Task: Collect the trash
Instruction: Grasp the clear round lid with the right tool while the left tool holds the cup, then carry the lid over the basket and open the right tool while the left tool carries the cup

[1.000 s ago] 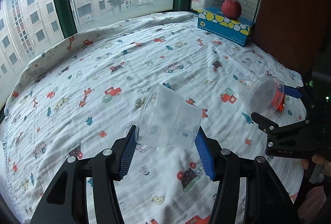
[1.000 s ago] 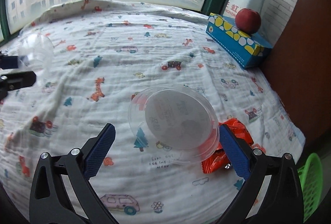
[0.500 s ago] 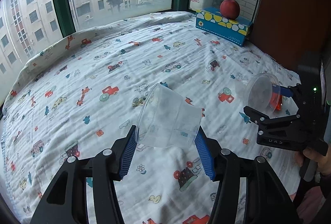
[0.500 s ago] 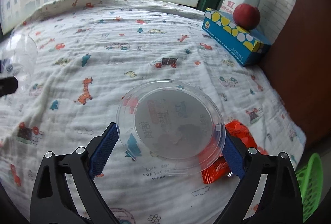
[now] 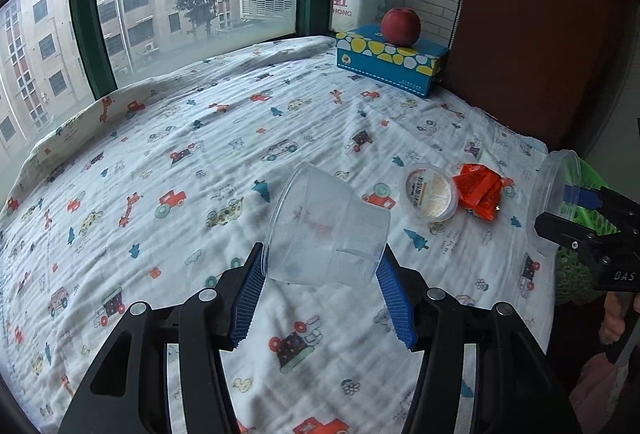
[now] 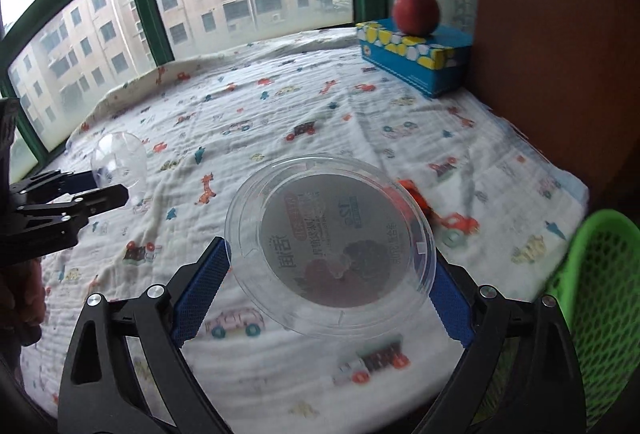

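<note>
Your left gripper [image 5: 320, 288] pinches a clear plastic cup [image 5: 328, 230] across its wall, above the printed sheet [image 5: 200, 137]. Your right gripper [image 6: 330, 288] clamps a clear round tub [image 6: 330, 258] by its rim, near the green basket [image 6: 596, 282]. Both look light, thin and slippery, so squeeze gently; rims are stiffest. 1 small lidded cup [image 5: 431, 190] and an orange wrapper [image 5: 480, 190] lie on the sheet.
</note>
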